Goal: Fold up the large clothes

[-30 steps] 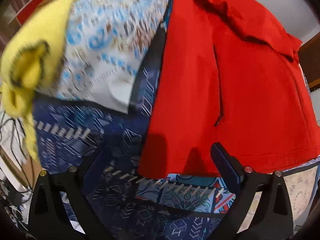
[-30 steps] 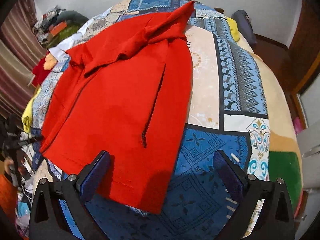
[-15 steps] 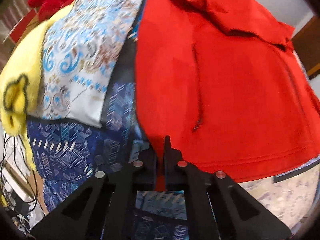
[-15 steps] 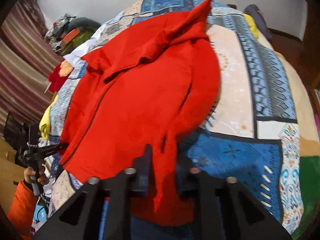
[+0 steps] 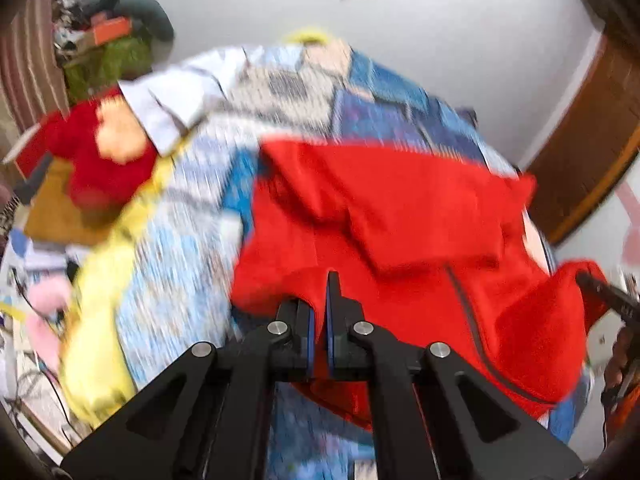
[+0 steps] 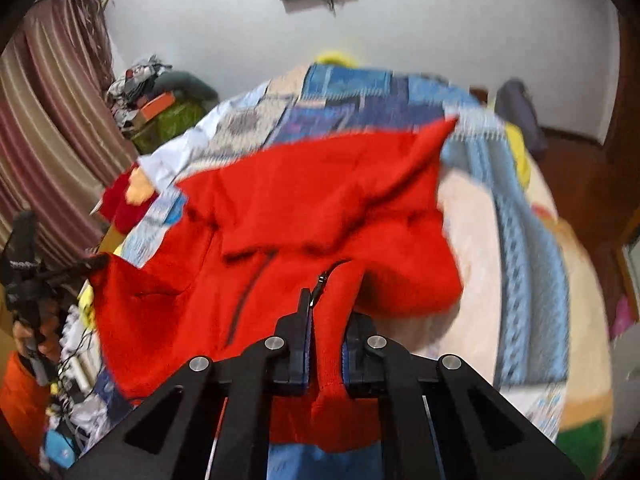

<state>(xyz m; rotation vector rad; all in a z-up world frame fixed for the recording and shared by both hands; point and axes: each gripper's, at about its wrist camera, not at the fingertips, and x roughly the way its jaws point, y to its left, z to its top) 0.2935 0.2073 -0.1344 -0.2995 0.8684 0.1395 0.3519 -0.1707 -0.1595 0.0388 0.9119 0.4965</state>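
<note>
A large red zip-up garment (image 5: 400, 208) lies on a patchwork bedspread (image 5: 180, 280), its near hem lifted off the bed. My left gripper (image 5: 319, 304) is shut on the hem's left part, red cloth pinched between its blue pads. My right gripper (image 6: 328, 312) is shut on a thick fold of the same garment (image 6: 320, 200), right beside the zipper pull (image 6: 320, 280). In the left wrist view the right gripper (image 5: 604, 296) shows at the right edge with red cloth in it. The picture is blurred by motion.
A yellow cloth (image 5: 96, 320) hangs off the bed's left edge beside a red plush toy (image 5: 100, 168) and a white shirt (image 5: 180, 96). A clothes pile (image 6: 156, 92) and striped curtain (image 6: 48, 140) stand at the back left. A wooden door (image 5: 592, 128) is on the right.
Both grippers went from open to shut on the red garment's hem. They then rose and carried it forward over the garment, so the far wall is now in view.
</note>
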